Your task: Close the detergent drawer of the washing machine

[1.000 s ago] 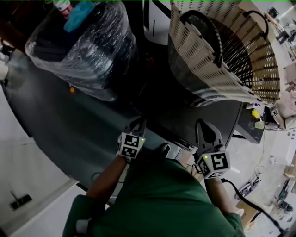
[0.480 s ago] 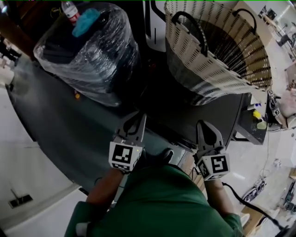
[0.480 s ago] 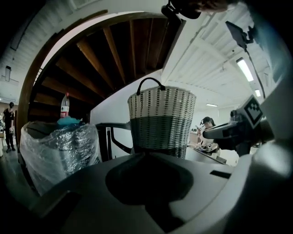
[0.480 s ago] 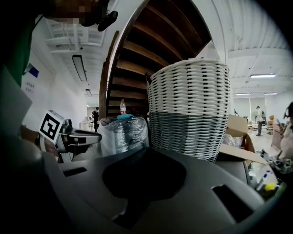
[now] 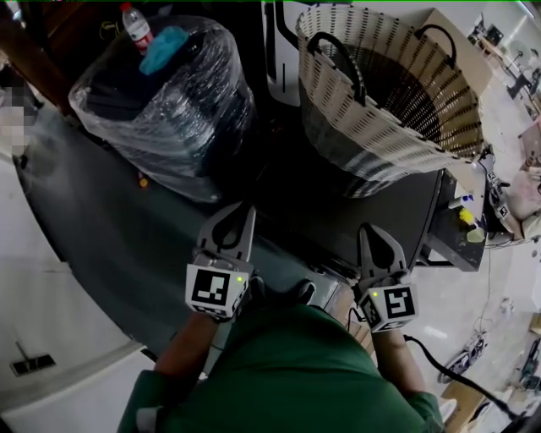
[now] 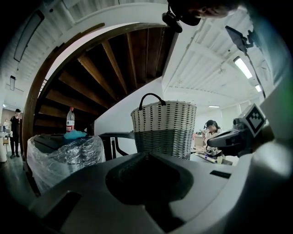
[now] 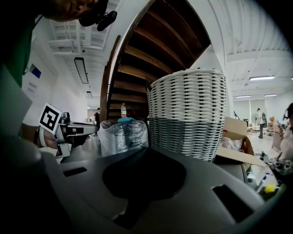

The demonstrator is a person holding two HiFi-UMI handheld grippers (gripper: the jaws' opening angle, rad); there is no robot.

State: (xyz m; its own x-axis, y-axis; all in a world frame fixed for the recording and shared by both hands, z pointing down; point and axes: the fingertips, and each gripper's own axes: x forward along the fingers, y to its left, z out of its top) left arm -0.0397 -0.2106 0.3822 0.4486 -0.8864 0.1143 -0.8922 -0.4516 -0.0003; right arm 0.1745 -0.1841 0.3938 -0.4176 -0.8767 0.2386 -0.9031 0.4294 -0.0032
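The washing machine's dark top (image 5: 385, 211) lies in front of me in the head view; its front face and the detergent drawer are hidden under the near edge. My left gripper (image 5: 247, 209) hovers over the grey floor strip beside the machine's left front corner, jaws together and empty. Over the machine's front edge sits my right gripper (image 5: 365, 228), likewise shut on nothing. In the left gripper view the closed jaws (image 6: 146, 154) point at the wicker basket (image 6: 164, 128); the right gripper's closed jaws (image 7: 146, 150) face the same basket (image 7: 187, 114).
A large wicker basket (image 5: 389, 93) with black handles stands on the machine top. A plastic-wrapped bundle (image 5: 161, 101) with a water bottle (image 5: 137, 25) on it sits to the left. A wooden staircase rises behind. Cardboard box (image 7: 238, 137) and cluttered desk to the right.
My left gripper has drawn back toward my body and slightly left. The right gripper has hardly moved. The head view has shifted a little.
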